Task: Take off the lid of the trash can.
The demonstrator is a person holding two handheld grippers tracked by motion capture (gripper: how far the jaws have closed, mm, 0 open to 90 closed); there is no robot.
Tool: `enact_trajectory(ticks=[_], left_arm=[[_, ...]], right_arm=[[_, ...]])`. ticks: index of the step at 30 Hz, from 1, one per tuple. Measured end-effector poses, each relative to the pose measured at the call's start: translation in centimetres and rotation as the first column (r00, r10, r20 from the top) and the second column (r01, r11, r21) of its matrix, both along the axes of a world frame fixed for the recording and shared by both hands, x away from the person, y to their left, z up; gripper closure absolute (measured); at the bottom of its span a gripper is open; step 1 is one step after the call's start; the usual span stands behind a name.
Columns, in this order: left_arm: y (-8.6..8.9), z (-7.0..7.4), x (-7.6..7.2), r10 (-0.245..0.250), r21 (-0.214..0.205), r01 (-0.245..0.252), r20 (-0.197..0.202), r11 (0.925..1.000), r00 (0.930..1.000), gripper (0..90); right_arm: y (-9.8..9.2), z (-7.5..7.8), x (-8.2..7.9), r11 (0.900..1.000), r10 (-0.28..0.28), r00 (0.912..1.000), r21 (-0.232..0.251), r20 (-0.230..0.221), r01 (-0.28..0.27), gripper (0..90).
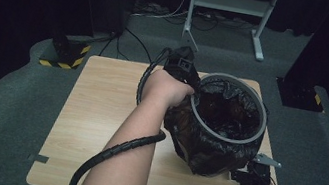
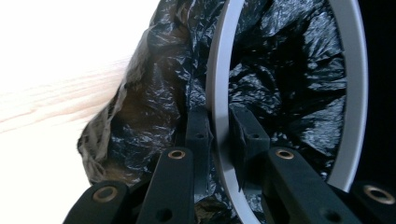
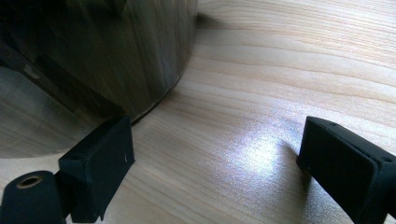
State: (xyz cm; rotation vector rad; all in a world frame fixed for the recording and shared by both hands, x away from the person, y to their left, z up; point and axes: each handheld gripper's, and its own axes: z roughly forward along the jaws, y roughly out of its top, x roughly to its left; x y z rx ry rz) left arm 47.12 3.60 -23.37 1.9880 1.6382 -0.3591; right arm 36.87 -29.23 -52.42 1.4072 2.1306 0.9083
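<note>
1. A bin lined with a black bag was seen standing at the right side of the table.
2. The left gripper was closed over the grey rim ring, one jaw outside and one inside, with the bag pinched against it.
3. The right gripper was held wide open and empty, low beside the bin's base.
4. The step was judged to be seating the bag around the rim; next, a shifted grip further along the ring would be called for.

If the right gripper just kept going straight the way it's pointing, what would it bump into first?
Probably the shiny wall of the bin. The right gripper has its fingers wide apart just above the wooden table, with the bin's base close ahead on one side; the depth is hard to judge.
</note>
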Motion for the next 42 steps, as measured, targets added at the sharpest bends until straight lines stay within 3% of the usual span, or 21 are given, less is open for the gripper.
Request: enact_trajectory(ticks=[8,16,27,42], left_arm=[[0.8,-0.4,0.2,0.022,-0.055,-0.022,0.004,0.9982,0.9997,80.4],[1.3,-0.7,0.2,0.015,-0.081,-0.016,-0.004,0.9966,0.9999,80.7],[2.3,-0.1,0.0,0.024,-0.155,-0.023,0.008,0.9877,0.9997,80.6],[3.3,-0.1,0.0,0.032,-0.159,-0.028,0.024,0.9869,0.9992,80.7]], right_arm=[[0.0,0.0,0.0,1.0,0.003,1.0,0.001,0.001,-0.003,10.1],[0.0,0.0,0.0,1.0,0.002,1.0,0.003,0.0,-0.002,10.1],[0.0,0.0,0.0,1.0,0.002,1.0,0.002,0.001,-0.002,10.1],[0.0,0.0,0.0,1.0,0.002,1.0,0.002,0.0,-0.002,10.2]])
